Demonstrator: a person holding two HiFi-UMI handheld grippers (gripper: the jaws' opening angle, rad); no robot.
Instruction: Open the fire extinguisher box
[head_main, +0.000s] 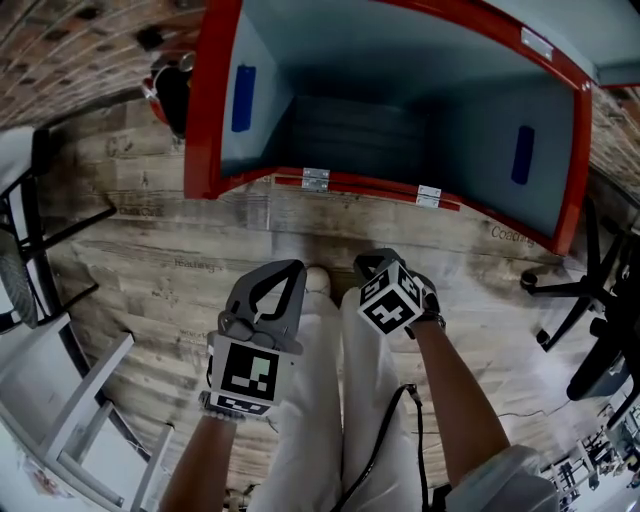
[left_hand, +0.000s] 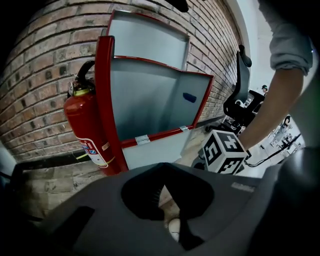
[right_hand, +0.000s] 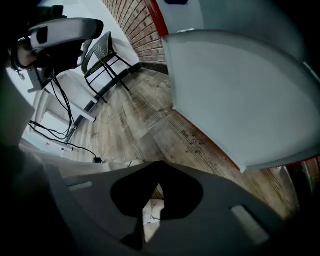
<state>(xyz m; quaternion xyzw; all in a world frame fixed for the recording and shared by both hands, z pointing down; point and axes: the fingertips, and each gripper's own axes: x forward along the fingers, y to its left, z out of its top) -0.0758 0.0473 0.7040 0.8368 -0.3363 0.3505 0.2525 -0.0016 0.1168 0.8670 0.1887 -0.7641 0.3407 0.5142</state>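
The fire extinguisher box (head_main: 212, 110) has a red frame and stands open against the brick wall. Its grey inside (head_main: 360, 135) is bare, and grey panels with blue handles (head_main: 243, 98) flare out at both sides. In the right gripper view one grey panel (right_hand: 240, 95) fills the upper right. A red extinguisher (left_hand: 82, 122) stands just left of the box. My left gripper (head_main: 289, 268) hangs low over the wooden floor, well short of the box, shut and empty. My right gripper (head_main: 374, 263) is beside it, pointing steeply down, also shut on nothing.
The person's light trouser legs (head_main: 320, 400) are right under both grippers. A black office chair (head_main: 585, 300) stands at the right and a white metal frame (head_main: 75, 400) at the left. Another black chair (right_hand: 105, 60) and loose cables (right_hand: 60, 145) lie behind on the floor.
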